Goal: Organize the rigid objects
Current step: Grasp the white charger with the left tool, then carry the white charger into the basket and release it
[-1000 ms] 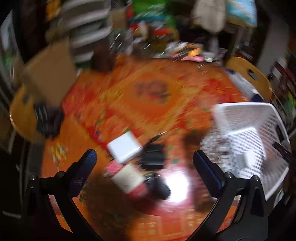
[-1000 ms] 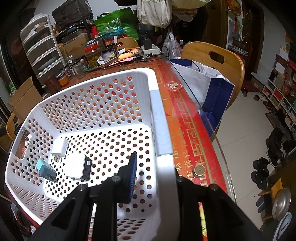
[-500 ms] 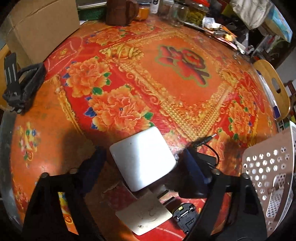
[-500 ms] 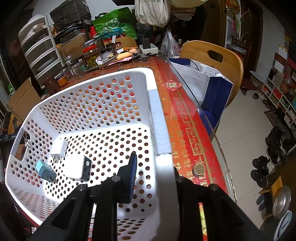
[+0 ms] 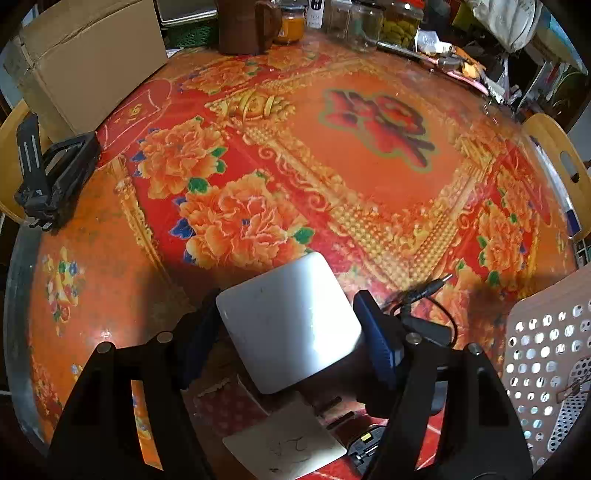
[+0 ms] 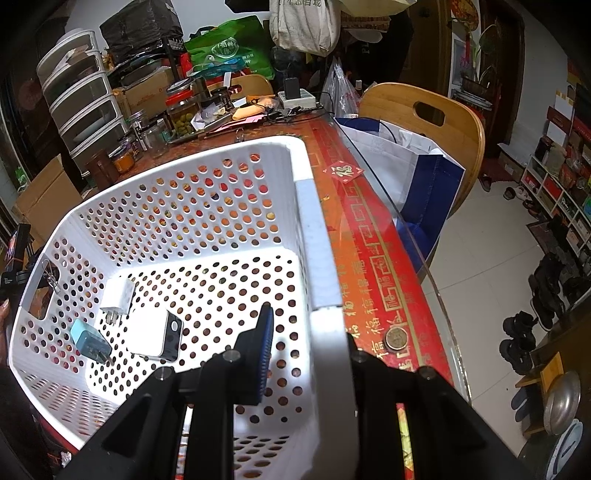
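A white square box [image 5: 288, 325] lies on the red flowered tablecloth [image 5: 332, 177], on top of a small pile. My left gripper [image 5: 286, 332] points down over it, jaws closing, and both blue pads [image 5: 373, 347] touch the box's sides. A flat white card [image 5: 291, 443], a black adapter with a cable [image 5: 421, 321] and a small black part [image 5: 364, 446] lie around the box. My right gripper [image 6: 310, 350] is shut on the right wall of the white perforated basket [image 6: 314, 236]. Inside lie a white charger [image 6: 118, 295], a teal charger [image 6: 88, 339] and a white-and-black device [image 6: 155, 332].
A cardboard box [image 5: 88, 59] and a black holder [image 5: 51, 177] sit at the table's left edge. A brown mug [image 5: 243, 26] and jars [image 5: 399, 22] stand at the back. The basket's corner [image 5: 546, 350] is at the right. A coin [image 6: 397, 339] lies near a wooden chair [image 6: 424, 110].
My left gripper has dropped down over the white box and its jaws have narrowed onto the box's sides. The right gripper and the basket have not moved.
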The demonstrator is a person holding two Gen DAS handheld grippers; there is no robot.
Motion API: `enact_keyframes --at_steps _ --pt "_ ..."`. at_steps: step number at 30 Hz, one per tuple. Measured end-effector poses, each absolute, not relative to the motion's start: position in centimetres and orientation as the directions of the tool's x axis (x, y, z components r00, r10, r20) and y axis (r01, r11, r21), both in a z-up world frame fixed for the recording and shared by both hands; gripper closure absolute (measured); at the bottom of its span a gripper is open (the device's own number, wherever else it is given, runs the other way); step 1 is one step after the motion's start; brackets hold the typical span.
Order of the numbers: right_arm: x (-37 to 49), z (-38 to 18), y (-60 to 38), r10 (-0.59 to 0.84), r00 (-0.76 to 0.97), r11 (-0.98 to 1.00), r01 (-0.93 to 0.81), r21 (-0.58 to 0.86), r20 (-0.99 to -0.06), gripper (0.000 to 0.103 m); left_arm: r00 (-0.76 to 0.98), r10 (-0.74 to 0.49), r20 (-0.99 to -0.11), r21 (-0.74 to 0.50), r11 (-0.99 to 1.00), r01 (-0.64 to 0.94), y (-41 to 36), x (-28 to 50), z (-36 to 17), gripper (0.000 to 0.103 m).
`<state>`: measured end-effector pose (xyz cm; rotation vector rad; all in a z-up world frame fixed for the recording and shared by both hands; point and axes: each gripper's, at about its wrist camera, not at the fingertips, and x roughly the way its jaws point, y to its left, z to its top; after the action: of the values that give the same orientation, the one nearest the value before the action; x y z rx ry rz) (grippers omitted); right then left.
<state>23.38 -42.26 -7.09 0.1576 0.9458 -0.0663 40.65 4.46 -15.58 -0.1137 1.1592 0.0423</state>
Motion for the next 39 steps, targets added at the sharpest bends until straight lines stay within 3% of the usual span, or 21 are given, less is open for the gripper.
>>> enact_keyframes --at_steps 19,39 --pt "23.4 -6.8 -42.2 0.019 0.586 0.987 0.118 0.109 -0.81 0.08 0.556 -0.007 -0.831 -0.062 0.995 -0.08 5.5 38.2 -6.9 0.034" --pt "23.5 -6.8 -42.1 0.02 0.587 0.987 0.118 0.11 -0.809 0.08 0.657 -0.058 -0.751 -0.007 0.997 0.081 -3.7 34.7 1.7 0.034"
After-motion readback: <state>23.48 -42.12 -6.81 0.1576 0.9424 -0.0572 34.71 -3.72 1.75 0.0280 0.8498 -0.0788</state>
